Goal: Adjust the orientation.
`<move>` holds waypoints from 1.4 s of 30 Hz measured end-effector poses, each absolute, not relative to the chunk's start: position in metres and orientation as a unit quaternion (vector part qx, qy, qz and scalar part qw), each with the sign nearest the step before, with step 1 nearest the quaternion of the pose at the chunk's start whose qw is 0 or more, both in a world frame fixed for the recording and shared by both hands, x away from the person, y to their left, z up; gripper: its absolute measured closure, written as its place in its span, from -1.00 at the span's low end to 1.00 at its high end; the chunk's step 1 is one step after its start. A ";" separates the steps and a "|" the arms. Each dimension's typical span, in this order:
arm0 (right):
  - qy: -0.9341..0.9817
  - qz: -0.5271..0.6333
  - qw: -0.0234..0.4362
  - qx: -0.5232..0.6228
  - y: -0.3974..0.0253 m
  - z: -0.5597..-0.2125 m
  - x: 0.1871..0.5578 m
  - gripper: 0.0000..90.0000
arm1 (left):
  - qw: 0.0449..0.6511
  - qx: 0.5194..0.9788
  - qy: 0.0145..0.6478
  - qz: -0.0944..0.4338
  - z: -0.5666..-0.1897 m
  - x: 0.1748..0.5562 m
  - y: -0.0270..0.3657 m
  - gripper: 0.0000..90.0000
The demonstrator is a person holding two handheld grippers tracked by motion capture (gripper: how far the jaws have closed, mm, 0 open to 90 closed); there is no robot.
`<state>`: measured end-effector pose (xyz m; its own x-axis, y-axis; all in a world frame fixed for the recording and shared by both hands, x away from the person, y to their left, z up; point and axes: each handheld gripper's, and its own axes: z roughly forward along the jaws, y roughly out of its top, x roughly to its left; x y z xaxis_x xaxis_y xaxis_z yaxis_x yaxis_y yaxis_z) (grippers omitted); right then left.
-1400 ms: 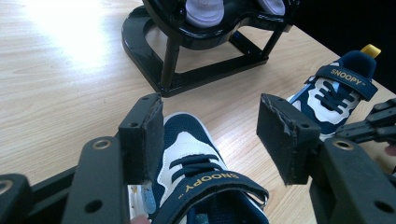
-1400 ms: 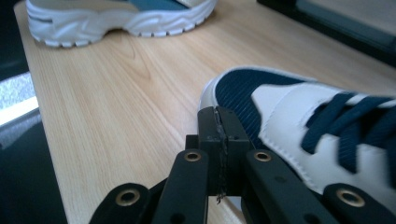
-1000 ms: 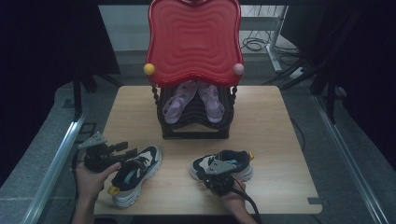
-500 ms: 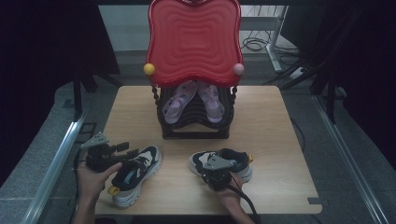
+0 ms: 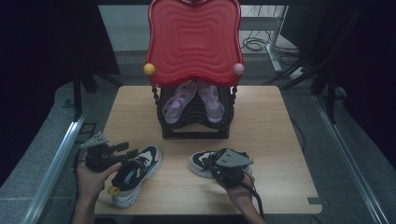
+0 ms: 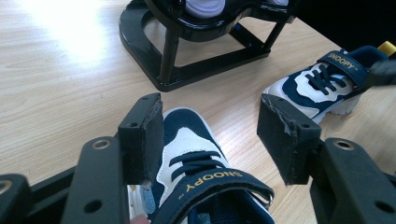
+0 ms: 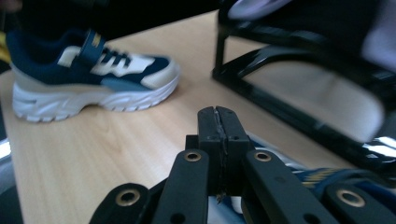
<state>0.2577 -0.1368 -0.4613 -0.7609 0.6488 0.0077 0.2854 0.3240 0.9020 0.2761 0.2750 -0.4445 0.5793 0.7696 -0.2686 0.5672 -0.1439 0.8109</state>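
High view first: big wooden table [image 5: 280, 140], with a black shoe rack [image 5: 194, 119] under a red wavy tray [image 5: 194, 44] at about 12 o'clock, purple sandals [image 5: 194, 100] parked on it. Two navy-and-white kids' sneakers sit on the near half of the table. The left sneaker [image 5: 133, 172] lies around 8 o'clock, toe pointing up toward the rack; the right sneaker [image 5: 205, 163] is near 6 o'clock, lying crosswise.

The left gripper [image 6: 210, 135] hovers over the left sneaker's tongue with its jaws spread wide, one pad either side of the strap, nothing pinched yet. Hand comes in low from 7 o'clock. The right gripper [image 7: 218, 130] has its jaws pressed together, seemingly right over the right sneaker's collar; I can't tell if any fabric is caught between them.

My guess is the shoes go onto the rack, so I'd drop the left jaws lower, clamp the collar rather than the strap, and lift level.
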 end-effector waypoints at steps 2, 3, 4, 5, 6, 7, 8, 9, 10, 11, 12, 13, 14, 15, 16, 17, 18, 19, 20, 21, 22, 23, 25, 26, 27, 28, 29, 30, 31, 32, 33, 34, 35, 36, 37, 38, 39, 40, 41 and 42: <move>0.787 0.504 0.191 0.300 -0.147 -0.455 0.262 1.00 | 0.478 0.749 0.446 0.106 -0.445 0.276 0.275 -0.09; 0.784 0.505 0.193 0.305 -0.153 -0.453 0.264 1.00 | 0.478 0.750 0.446 0.106 -0.445 0.277 0.274 -0.09; 0.780 0.509 0.192 0.309 -0.159 -0.451 0.267 1.00 | 0.477 0.750 0.446 0.106 -0.445 0.277 0.274 -0.09; 0.778 0.509 0.194 0.313 -0.165 -0.450 0.270 1.00 | 0.477 0.750 0.446 0.106 -0.445 0.277 0.274 -0.09; 0.774 0.512 0.195 0.317 -0.171 -0.448 0.273 1.00 | 0.476 0.750 0.446 0.106 -0.445 0.277 0.274 -0.09; 0.770 0.513 0.197 0.323 -0.177 -0.447 0.276 1.00 | 0.476 0.750 0.446 0.106 -0.445 0.277 0.274 -0.09; 0.766 0.515 0.199 0.328 -0.183 -0.446 0.279 1.00 | 0.476 0.751 0.446 0.106 -0.445 0.277 0.274 -0.09; 0.763 0.516 0.201 0.333 -0.189 -0.444 0.281 1.00 | 0.475 0.751 0.446 0.106 -0.445 0.277 0.274 -0.09; 0.759 0.517 0.206 0.338 -0.195 -0.443 0.283 1.00 | 0.476 0.750 0.447 0.106 -0.446 0.277 0.274 -0.09; 0.756 0.517 0.211 0.342 -0.201 -0.442 0.286 1.00 | 0.476 0.750 0.447 0.106 -0.446 0.277 0.274 -0.09; 0.752 0.518 0.213 0.348 -0.207 -0.441 0.288 1.00 | 0.475 0.750 0.447 0.105 -0.446 0.277 0.274 -0.09; 0.749 0.518 0.216 0.353 -0.214 -0.441 0.290 1.00 | 0.476 0.750 0.447 0.105 -0.446 0.277 0.274 -0.09; 0.746 0.517 0.218 0.358 -0.219 -0.441 0.293 1.00 | 0.476 0.750 0.447 0.105 -0.446 0.277 0.274 -0.09; 0.746 0.515 0.220 0.361 -0.225 -0.442 0.295 1.00 | 0.476 0.750 0.447 0.105 -0.446 0.277 0.274 -0.09; 0.743 0.515 0.221 0.367 -0.230 -0.443 0.297 1.00 | 0.476 0.750 0.447 0.105 -0.446 0.277 0.273 -0.09; 0.741 0.515 0.219 0.372 -0.236 -0.444 0.299 1.00 | 0.476 0.750 0.447 0.105 -0.446 0.277 0.273 -0.09; 0.739 0.514 0.219 0.376 -0.241 -0.446 0.301 1.00 | 0.476 0.750 0.447 0.104 -0.446 0.277 0.273 -0.09; 0.737 0.513 0.218 0.382 -0.246 -0.448 0.303 1.00 | 0.476 0.750 0.446 0.104 -0.446 0.277 0.273 -0.09; 0.734 0.515 0.214 0.387 -0.250 -0.450 0.305 1.00 | 0.476 0.751 0.446 0.104 -0.446 0.277 0.272 -0.09; 0.734 0.515 0.209 0.391 -0.254 -0.452 0.307 1.00 | 0.475 0.752 0.445 0.104 -0.446 0.277 0.272 -0.09; 0.734 0.513 0.208 0.394 -0.257 -0.455 0.308 1.00 | 0.475 0.752 0.445 0.104 -0.447 0.277 0.272 -0.09; 0.735 0.509 0.209 0.396 -0.260 -0.457 0.310 1.00 | 0.474 0.753 0.444 0.104 -0.447 0.277 0.271 -0.09; 0.736 0.506 0.205 0.400 -0.264 -0.462 0.313 1.00 | 0.474 0.754 0.444 0.102 -0.447 0.278 0.270 -0.09; 0.737 0.504 0.203 0.401 -0.265 -0.465 0.314 1.00 | 0.474 0.754 0.443 0.102 -0.447 0.278 0.270 -0.09; 0.739 0.502 0.201 0.402 -0.266 -0.467 0.315 1.00 | 0.475 0.754 0.443 0.102 -0.447 0.278 0.270 -0.09; 0.742 0.500 0.198 0.400 -0.267 -0.469 0.315 1.00 | 0.475 0.754 0.442 0.102 -0.447 0.277 0.270 -0.09; 0.745 0.499 0.194 0.398 -0.267 -0.471 0.316 1.00 | 0.475 0.754 0.442 0.102 -0.447 0.277 0.270 -0.09; 0.748 0.497 0.193 0.395 -0.267 -0.472 0.316 1.00 | 0.476 0.754 0.442 0.102 -0.447 0.277 0.270 -0.09; 0.752 0.495 0.191 0.392 -0.267 -0.474 0.317 1.00 | 0.475 0.754 0.442 0.102 -0.447 0.277 0.270 -0.09; 0.755 0.493 0.187 0.390 -0.266 -0.476 0.317 1.00 | 0.475 0.754 0.442 0.102 -0.447 0.277 0.270 -0.09; 0.758 0.491 0.184 0.388 -0.266 -0.477 0.318 1.00 | 0.474 0.755 0.442 0.102 -0.447 0.278 0.270 -0.09; 0.761 0.489 0.181 0.387 -0.265 -0.479 0.318 1.00 | 0.474 0.755 0.441 0.102 -0.447 0.278 0.269 -0.09; 0.763 0.487 0.176 0.387 -0.265 -0.481 0.319 1.00 | 0.474 0.756 0.441 0.101 -0.448 0.278 0.269 -0.09; 0.765 0.486 0.173 0.386 -0.264 -0.482 0.319 1.00 | 0.474 0.756 0.440 0.101 -0.448 0.278 0.269 -0.09; 0.768 0.483 0.170 0.384 -0.264 -0.484 0.319 1.00 | 0.473 0.756 0.440 0.101 -0.448 0.278 0.268 -0.09; 0.770 0.481 0.168 0.383 -0.263 -0.485 0.319 1.00 | 0.473 0.757 0.439 0.100 -0.448 0.278 0.268 -0.09; 0.773 0.479 0.167 0.382 -0.263 -0.486 0.319 1.00 | 0.473 0.758 0.438 0.100 -0.448 0.278 0.267 -0.09; 0.774 0.478 0.165 0.381 -0.262 -0.488 0.319 1.00 | 0.473 0.758 0.438 0.100 -0.448 0.278 0.267 -0.09; 0.776 0.475 0.163 0.381 -0.262 -0.488 0.319 1.00 | 0.473 0.758 0.438 0.099 -0.448 0.278 0.267 -0.09; 0.778 0.474 0.162 0.379 -0.261 -0.489 0.319 1.00 | 0.473 0.758 0.439 0.099 -0.448 0.278 0.266 -0.09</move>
